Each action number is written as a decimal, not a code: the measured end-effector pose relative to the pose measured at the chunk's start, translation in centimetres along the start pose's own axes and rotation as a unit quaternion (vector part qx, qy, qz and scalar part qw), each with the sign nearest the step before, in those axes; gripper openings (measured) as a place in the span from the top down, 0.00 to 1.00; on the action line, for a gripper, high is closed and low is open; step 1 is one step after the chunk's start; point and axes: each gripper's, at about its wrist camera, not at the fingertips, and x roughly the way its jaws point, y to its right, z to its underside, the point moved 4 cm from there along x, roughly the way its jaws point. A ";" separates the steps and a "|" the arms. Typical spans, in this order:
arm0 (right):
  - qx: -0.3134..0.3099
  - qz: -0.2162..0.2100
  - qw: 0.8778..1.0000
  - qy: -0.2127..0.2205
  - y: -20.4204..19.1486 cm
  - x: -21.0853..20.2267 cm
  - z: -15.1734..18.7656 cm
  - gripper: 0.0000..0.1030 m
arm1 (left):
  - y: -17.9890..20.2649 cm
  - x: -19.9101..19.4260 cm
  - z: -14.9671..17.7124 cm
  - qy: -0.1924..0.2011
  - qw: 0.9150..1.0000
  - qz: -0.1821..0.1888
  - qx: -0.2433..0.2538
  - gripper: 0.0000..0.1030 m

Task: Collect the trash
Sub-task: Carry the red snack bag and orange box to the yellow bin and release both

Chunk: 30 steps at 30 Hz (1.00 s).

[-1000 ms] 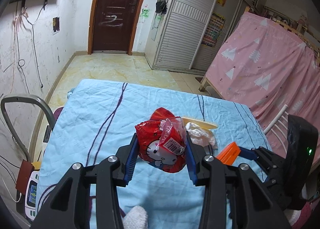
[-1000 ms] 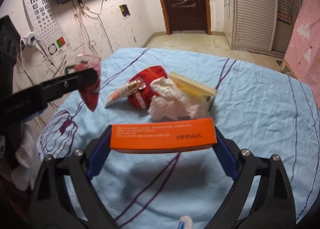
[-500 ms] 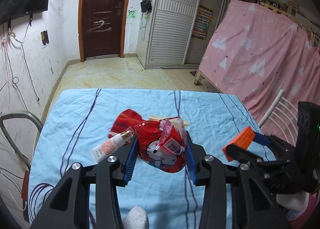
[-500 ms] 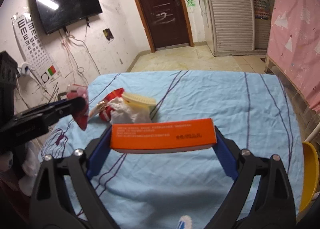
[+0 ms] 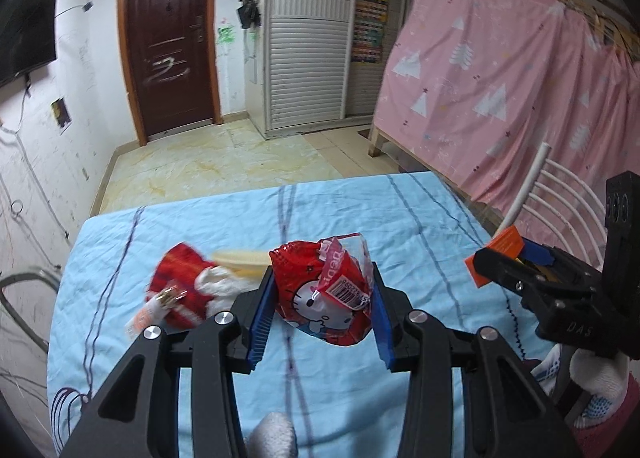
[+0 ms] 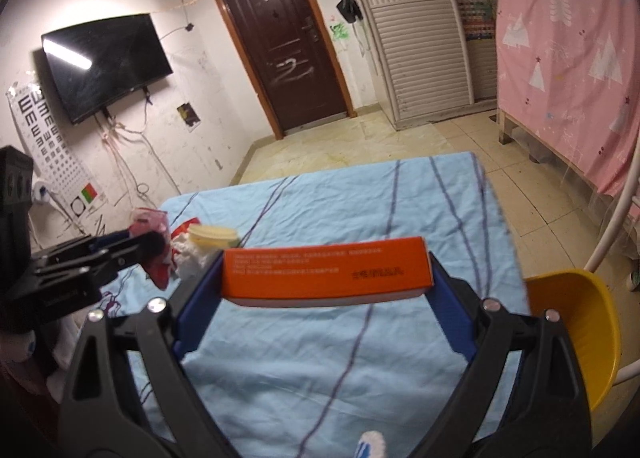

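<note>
My left gripper [image 5: 322, 300] is shut on a red cartoon-cat snack wrapper [image 5: 326, 294], held above the blue tablecloth [image 5: 360, 210]. Between the blue pads of my right gripper [image 6: 326, 278] sits an orange carton [image 6: 326, 272], gripped lengthwise by its two ends. Left on the table is a pile: a red packet [image 5: 180, 278], a crumpled white tissue [image 5: 220, 284], a pale yellow lid [image 5: 240, 258] and a small tube [image 5: 154, 308]. The right gripper with its carton [image 5: 496, 254] shows at the right of the left wrist view; the left gripper [image 6: 148, 246] shows at the left of the right wrist view.
A yellow bin [image 6: 576, 322] stands past the table's right edge, beside a white chair frame [image 6: 616, 218]. A pink curtain [image 5: 500, 86] hangs to the right; a dark door [image 5: 168, 42] and slatted wardrobe [image 5: 308, 58] lie beyond tiled floor. A gloved hand [image 5: 592, 382] shows lower right.
Both grippers have swung to the right with their loads still held. The trash pile has slid left in both views, and the yellow bin has come into the right wrist view.
</note>
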 end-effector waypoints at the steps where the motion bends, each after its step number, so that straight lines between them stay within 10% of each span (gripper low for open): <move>1: 0.005 0.002 1.000 0.003 0.7 -0.3 -0.1 0.13 | 0.9 0.3 -0.2 -0.002 1.000 0.003 0.007 0.68; 30: 0.133 0.058 0.988 0.044 19.9 -6.8 1.5 0.12 | 22.3 6.4 -1.1 -0.059 0.983 0.099 0.143 0.68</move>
